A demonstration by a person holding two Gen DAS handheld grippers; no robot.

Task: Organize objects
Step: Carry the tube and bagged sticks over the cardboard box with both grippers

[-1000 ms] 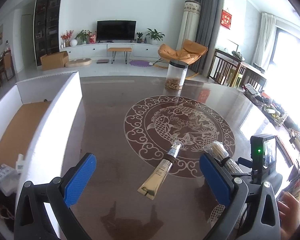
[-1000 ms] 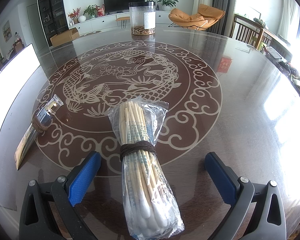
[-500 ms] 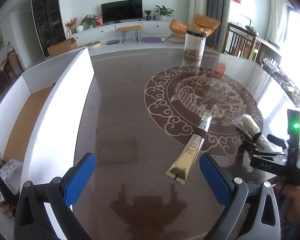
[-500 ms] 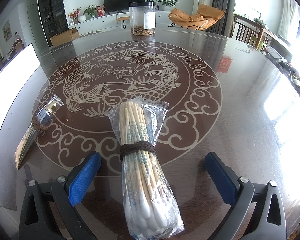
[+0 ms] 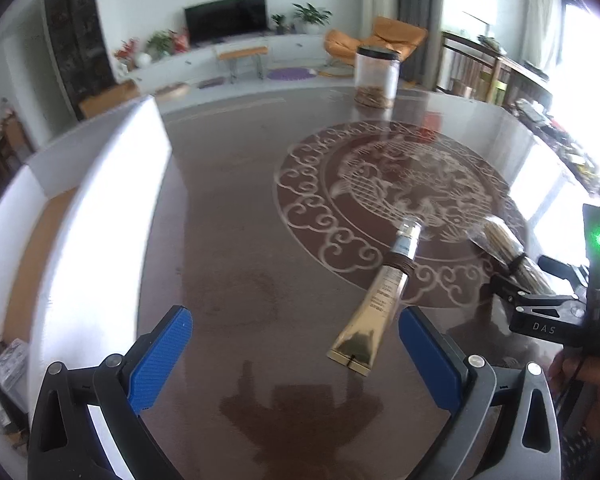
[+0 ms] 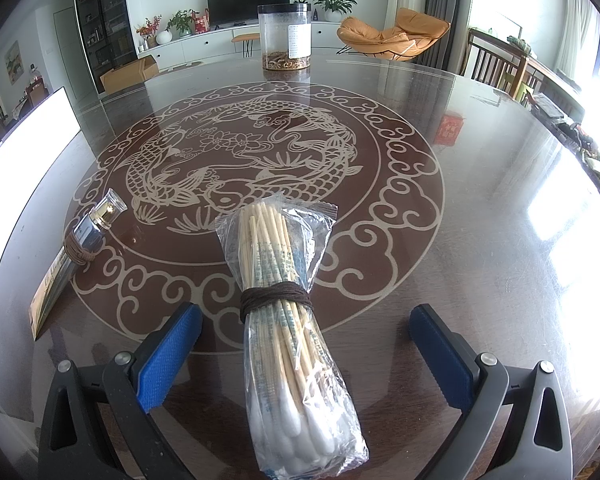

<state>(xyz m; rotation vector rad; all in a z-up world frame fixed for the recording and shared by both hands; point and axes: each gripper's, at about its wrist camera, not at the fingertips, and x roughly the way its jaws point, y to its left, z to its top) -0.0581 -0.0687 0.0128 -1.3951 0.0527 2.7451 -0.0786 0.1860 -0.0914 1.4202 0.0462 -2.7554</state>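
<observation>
A gold tube (image 5: 374, 304) with a clear cap and a brown cord round its neck lies on the dark table; it also shows in the right wrist view (image 6: 74, 256). My left gripper (image 5: 296, 360) is open and empty, its right pad beside the tube's flat end. A plastic bag of cotton swabs (image 6: 288, 320) tied with brown cord lies between the fingers of my open right gripper (image 6: 306, 356), untouched. The bag (image 5: 508, 248) and the right gripper (image 5: 548, 316) show at the right of the left wrist view.
A white cardboard box (image 5: 96, 216) with a brown floor stands along the table's left side, small items at its near end. A clear jar with a black lid (image 6: 286, 36) stands at the table's far edge. The table has a carved fish medallion (image 6: 244, 152).
The left gripper has swung and moved closer to the gold tube, which now lies by its right pad. The right gripper and the swab bag have not moved.
</observation>
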